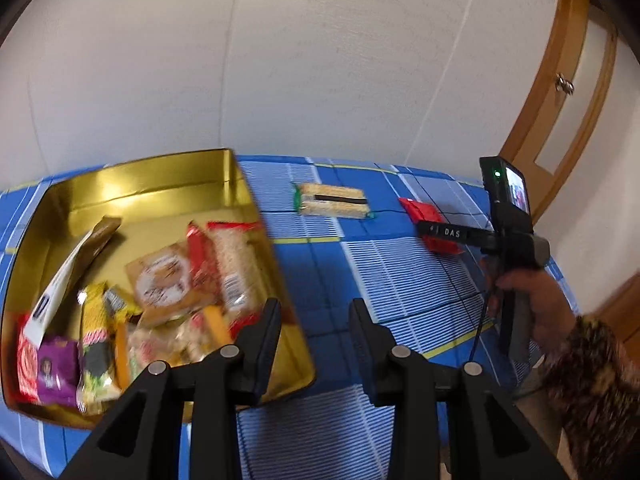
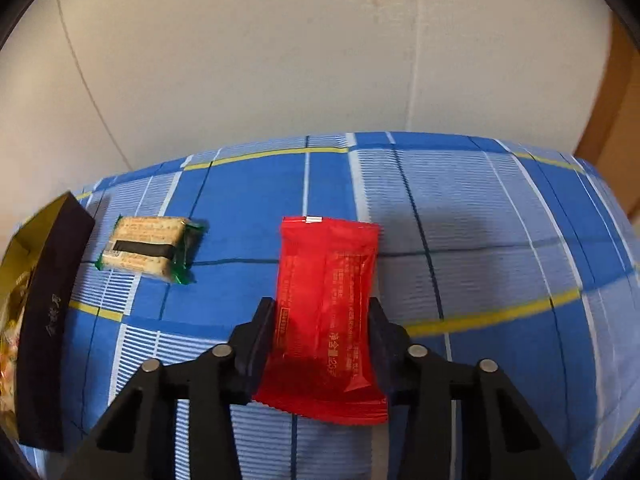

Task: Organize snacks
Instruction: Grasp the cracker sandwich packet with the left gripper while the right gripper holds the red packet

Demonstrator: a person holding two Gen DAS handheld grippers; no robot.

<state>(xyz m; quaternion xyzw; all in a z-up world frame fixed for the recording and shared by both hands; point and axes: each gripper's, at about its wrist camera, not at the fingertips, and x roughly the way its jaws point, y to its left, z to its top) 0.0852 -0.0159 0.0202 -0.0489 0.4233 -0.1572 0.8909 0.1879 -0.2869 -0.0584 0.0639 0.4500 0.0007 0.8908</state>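
A gold-lined tin box (image 1: pixel 168 178) holds several snack packets (image 1: pixel 168 280); in the right wrist view its dark outer wall (image 2: pixel 52 320) shows at the left edge. My left gripper (image 1: pixel 315 308) hovers open over the box's right rim, nothing between its fingers. A red packet (image 2: pixel 324 280) lies on the blue checked cloth, and my right gripper (image 2: pixel 320 308) is shut on its sides. In the left wrist view that right gripper (image 1: pixel 434 234) sits on the same red packet (image 1: pixel 420 208), held by a hand. A green-edged cracker pack (image 2: pixel 146 250) (image 1: pixel 332 200) lies loose between box and packet.
The blue checked cloth (image 1: pixel 400 280) covers the whole surface up to a white wall behind. A wooden door and frame (image 1: pixel 560 120) stand at the far right. A patterned sleeve (image 1: pixel 592 380) reaches in from the right.
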